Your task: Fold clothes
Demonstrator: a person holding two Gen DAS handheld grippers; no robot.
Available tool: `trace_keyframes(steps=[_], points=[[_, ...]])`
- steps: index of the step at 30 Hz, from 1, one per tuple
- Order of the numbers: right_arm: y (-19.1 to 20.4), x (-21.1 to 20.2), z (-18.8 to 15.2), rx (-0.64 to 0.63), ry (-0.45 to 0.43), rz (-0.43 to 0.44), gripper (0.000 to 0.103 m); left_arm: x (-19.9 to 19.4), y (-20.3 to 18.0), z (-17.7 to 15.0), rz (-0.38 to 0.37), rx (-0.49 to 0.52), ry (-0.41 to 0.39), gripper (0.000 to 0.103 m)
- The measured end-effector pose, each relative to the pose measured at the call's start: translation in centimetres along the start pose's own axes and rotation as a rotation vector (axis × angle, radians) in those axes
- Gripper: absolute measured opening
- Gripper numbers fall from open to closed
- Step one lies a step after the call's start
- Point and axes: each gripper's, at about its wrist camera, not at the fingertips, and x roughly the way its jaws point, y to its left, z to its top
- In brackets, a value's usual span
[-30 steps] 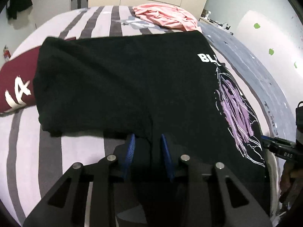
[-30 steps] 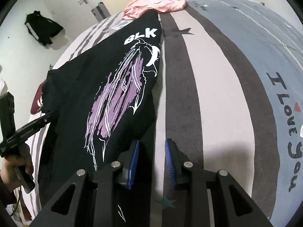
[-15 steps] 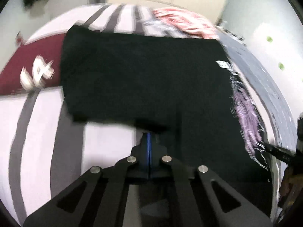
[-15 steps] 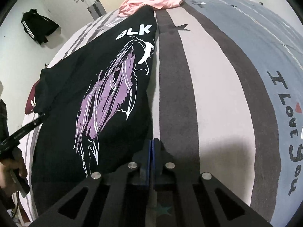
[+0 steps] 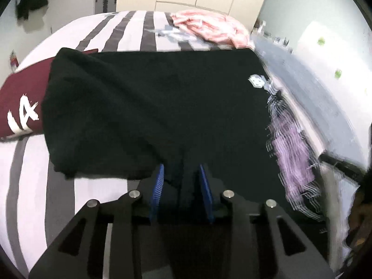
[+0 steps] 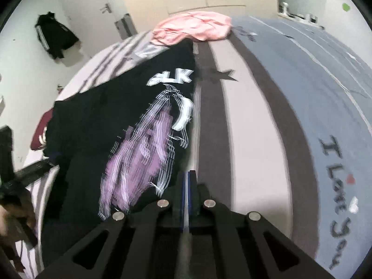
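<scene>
Two tools are used: the left tool (image 5: 181,193) is opening around the black T-shirt (image 5: 151,107) hem at lower centre; the right tool (image 6: 187,200) is closed, empty, beside the edge.

Left gripper (image 5: 181,186) jaws opening; right gripper (image 6: 187,190) jaws closed.
Left: angled steeply downward, blue pads apart, dark fabric between them, not visibly pressed. Right: same downward angle, pads together, only a thin sliver between; whether cloth is pinched cannot be told. The person's left hand (image 6: 10,211) grips its handle, blurred, at frame edge.
</scene>
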Motion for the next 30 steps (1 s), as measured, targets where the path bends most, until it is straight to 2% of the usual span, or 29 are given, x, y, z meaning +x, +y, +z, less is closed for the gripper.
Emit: trace_keyframes(steps=[3,6,10,13,14,15,17,18,25,30], points=[[1.5,1.8,0.6,-0.026,-0.003,0.020,0.004,0.2,0.6,-0.4,0.030,0.011,-0.012,0.023],[2.0,4.4,0.2,-0.020,0.024,0.005,0.004,0.1,1.1,-0.7,0.057,0.001,-0.023,0.023],[2.7,5.2,0.2,-0.077,0.001,-0.029,0.004,-0.9,2.0,-0.4,0.017,-0.066,-0.031,0.022],[2.0,4.7,0.6,-0.072,0.010,-0.026,0.004,-3.6,3.8,1.2,0.050,-0.106,-0.116,0.025],[1.8,4.5,0.8,-0.069,0.010,-0.027,0.004,-4.4,4.8,1.8,0.061,-0.127,-0.143,0.032],[1.5,4.3,0.9,-0.064,0.015,-0.027,0.004,-5.0,6.2,2.6,0.073,-0.159,-0.168,0.046],[1.3,4.1,1.2,-0.062,0.026,-0.026,0.004,-5.5,8.6,3.9,0.106,-0.208,-0.200,0.059],[1.3,4.0,1.4,-0.070,0.027,-0.033,0.004,-5.5,9.8,4.6,0.130,-0.222,-0.206,0.060],[0.8,2.2,3.1,-0.039,-0.003,-0.021,0.009,-2.7,14.7,9.1,0.191,-0.230,-0.175,0.060],[0.6,2.5,4.9,-0.012,-0.033,-0.032,0.009,0.2,15.9,10.8,0.182,-0.228,-0.127,0.060]])
